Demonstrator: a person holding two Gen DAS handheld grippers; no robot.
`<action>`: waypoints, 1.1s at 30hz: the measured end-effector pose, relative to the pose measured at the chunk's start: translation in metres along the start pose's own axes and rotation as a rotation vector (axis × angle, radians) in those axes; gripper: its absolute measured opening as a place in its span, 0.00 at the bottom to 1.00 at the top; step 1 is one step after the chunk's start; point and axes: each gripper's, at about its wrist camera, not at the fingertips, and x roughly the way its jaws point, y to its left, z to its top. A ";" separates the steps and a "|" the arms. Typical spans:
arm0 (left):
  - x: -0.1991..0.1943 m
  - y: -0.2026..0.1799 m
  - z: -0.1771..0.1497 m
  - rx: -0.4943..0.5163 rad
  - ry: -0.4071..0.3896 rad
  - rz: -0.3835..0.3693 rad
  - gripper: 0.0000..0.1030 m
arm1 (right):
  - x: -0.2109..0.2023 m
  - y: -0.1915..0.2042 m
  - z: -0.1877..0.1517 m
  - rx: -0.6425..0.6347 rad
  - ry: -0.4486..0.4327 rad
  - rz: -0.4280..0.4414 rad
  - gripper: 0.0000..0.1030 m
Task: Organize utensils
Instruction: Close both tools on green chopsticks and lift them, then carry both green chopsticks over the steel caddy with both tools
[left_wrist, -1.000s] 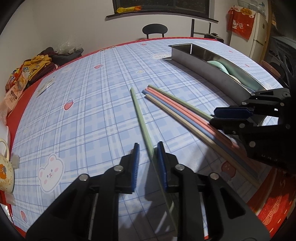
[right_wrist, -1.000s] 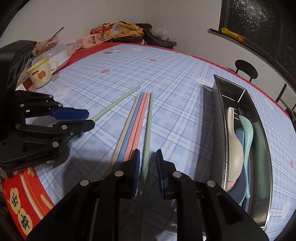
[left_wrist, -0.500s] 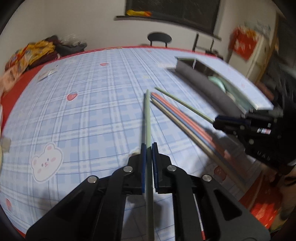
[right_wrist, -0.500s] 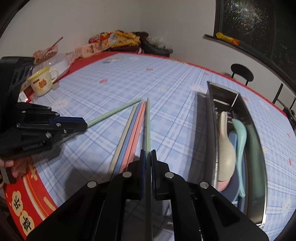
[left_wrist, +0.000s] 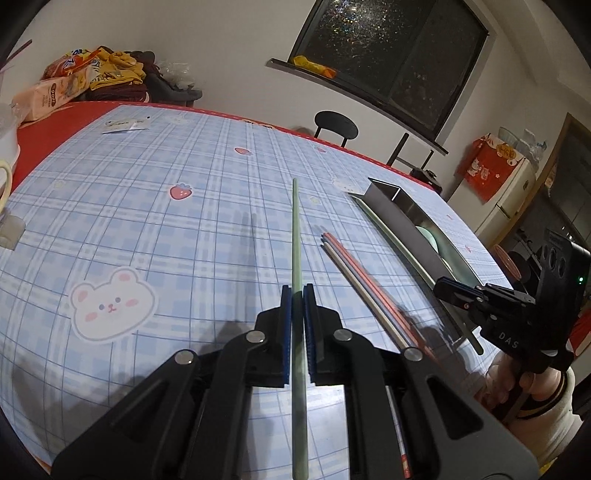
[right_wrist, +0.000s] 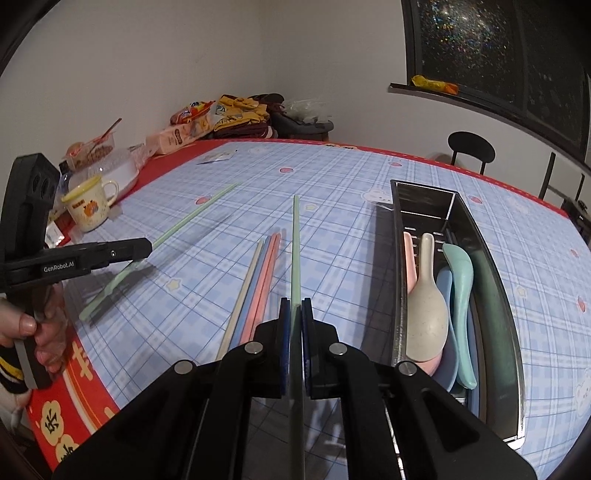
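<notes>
Clamping one green chopstick (left_wrist: 296, 236) each, the left hand-held gripper (left_wrist: 296, 295) and right hand-held gripper (right_wrist: 294, 306) had them lifted; spoons (right_wrist: 428, 314) already lay in the metal tray (right_wrist: 511, 325), three chopsticks (right_wrist: 258, 280) remained on the counter (left_wrist: 147, 206).

Both green chopsticks (left_wrist: 297, 236) (right_wrist: 295, 251) run off the bottom edge.

The left gripper (left_wrist: 296, 295) is clamping a pale green chopstick (left_wrist: 296, 236), which is pointing out over the blue plaid tablecloth (left_wrist: 155, 221). Just to its right, three chopsticks (left_wrist: 360, 277), beige, blue and pink, are lying side by side. Beyond them a steel utensil tray (left_wrist: 402, 218) is sitting, and the right gripper (left_wrist: 441, 288) is pinching another green chopstick (left_wrist: 471, 338) beside it.
</notes>
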 end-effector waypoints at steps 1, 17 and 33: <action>0.000 0.001 0.000 -0.003 -0.001 -0.001 0.10 | 0.000 0.000 0.000 0.004 -0.001 0.003 0.06; -0.006 -0.028 0.014 -0.009 -0.033 -0.002 0.10 | -0.036 -0.061 0.012 0.262 -0.127 0.168 0.06; 0.072 -0.155 0.042 -0.097 -0.010 -0.267 0.10 | -0.041 -0.145 0.013 0.417 -0.126 0.105 0.06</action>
